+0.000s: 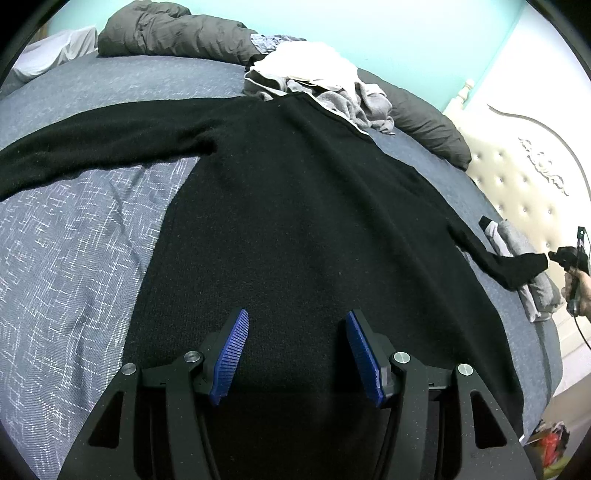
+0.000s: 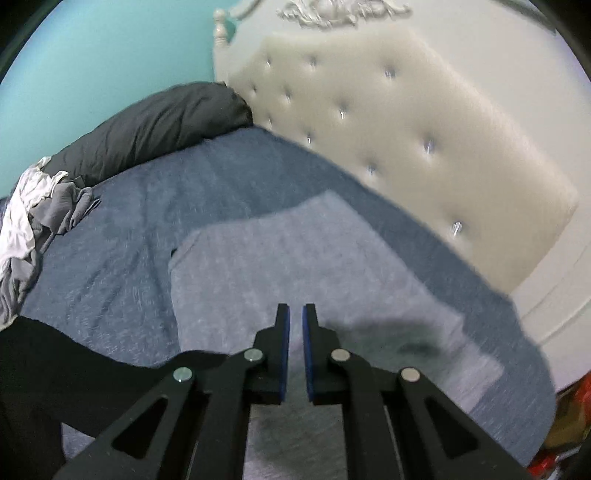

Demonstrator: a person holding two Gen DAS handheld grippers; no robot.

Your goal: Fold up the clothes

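One black sweater lies flat on our blue bed cover, front and middle. It has two sleeves. The left sleeve stretches out far to the left. We hold two grippers. Our left gripper hangs over the near edge of the sweater with its two blue pads spread wide apart, holding nothing.

At the far side we see one crumpled grey blanket, then one messy pile of white and grey clothes touching the sweater's top, then one dark pillow.

The right sleeve lies across one stack of folded grey clothes beside the white headboard. Its end reaches our right gripper, held by a hand. Those fingers are almost pressed together. We cannot tell if they pinch the sleeve.
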